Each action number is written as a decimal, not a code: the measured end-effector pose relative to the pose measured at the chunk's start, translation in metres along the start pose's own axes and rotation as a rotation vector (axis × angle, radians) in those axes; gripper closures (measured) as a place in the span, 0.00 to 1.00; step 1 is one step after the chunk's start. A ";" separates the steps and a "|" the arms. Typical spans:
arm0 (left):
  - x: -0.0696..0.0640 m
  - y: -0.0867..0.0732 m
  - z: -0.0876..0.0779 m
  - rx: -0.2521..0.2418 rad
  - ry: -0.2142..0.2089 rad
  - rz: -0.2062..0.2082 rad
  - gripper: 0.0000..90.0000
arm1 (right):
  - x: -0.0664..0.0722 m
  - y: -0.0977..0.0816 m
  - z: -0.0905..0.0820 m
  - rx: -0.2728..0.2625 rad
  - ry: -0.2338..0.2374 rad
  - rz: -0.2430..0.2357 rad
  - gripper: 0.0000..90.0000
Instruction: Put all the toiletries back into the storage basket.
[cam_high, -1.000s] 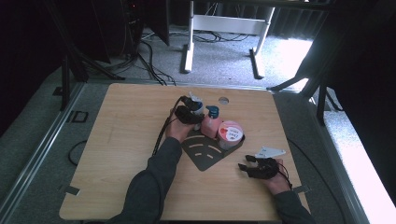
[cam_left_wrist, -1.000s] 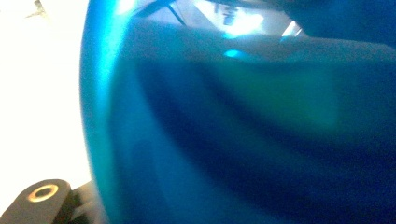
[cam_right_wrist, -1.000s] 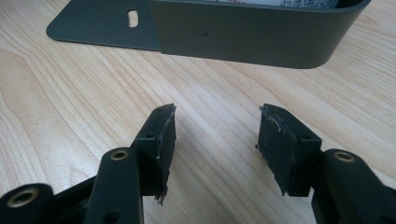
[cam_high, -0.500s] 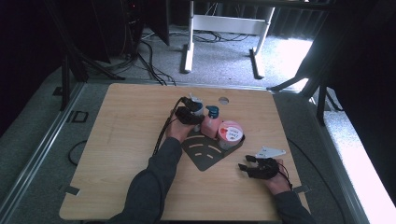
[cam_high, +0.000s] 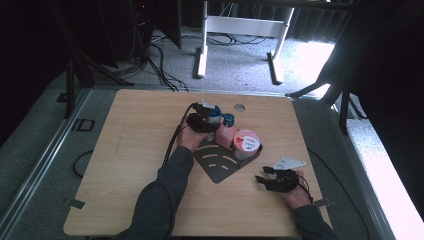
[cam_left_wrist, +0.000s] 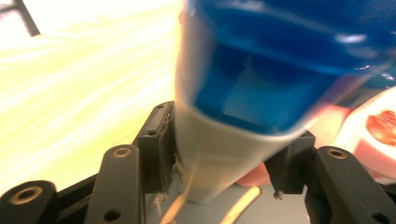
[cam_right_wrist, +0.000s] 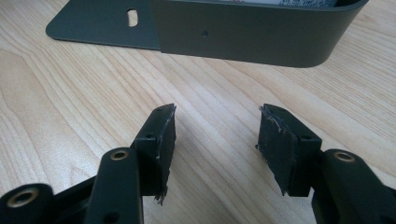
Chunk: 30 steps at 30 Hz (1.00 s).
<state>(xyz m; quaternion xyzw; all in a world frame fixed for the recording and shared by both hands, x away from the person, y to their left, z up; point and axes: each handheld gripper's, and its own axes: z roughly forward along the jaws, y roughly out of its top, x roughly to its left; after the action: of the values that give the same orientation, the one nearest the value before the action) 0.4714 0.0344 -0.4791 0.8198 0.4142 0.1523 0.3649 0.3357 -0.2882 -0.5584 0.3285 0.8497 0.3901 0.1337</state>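
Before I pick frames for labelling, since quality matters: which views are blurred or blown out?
Left gripper view: the blue-capped bottle between the jaws is too close and blurred, and the table behind is washed out yellow-white. Right gripper view: sharp, evenly lit wood and dark tray. High view: bright glare on the floor at right, dark surroundings.

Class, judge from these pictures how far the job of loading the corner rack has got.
Done: a pink tub and pink bottle sit in the rack. In hand: the left gripper, jaws just opening, straddles a blue-capped bottle. Left: letting go fully. The right gripper is open.
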 end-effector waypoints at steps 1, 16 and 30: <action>0.000 0.000 0.000 0.003 0.002 0.001 0.54 | 0.000 0.000 0.000 0.000 0.000 0.001 0.51; -0.001 -0.009 -0.015 0.047 0.012 0.059 0.53 | 0.000 0.000 0.000 -0.001 -0.001 0.001 0.51; -0.003 -0.016 -0.006 0.114 0.038 0.089 0.65 | 0.000 0.000 0.000 -0.001 -0.001 0.001 0.51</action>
<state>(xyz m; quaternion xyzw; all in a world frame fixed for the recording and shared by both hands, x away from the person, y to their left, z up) 0.4568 0.0410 -0.4868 0.8539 0.3921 0.1600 0.3025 0.3356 -0.2882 -0.5584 0.3292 0.8494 0.3903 0.1339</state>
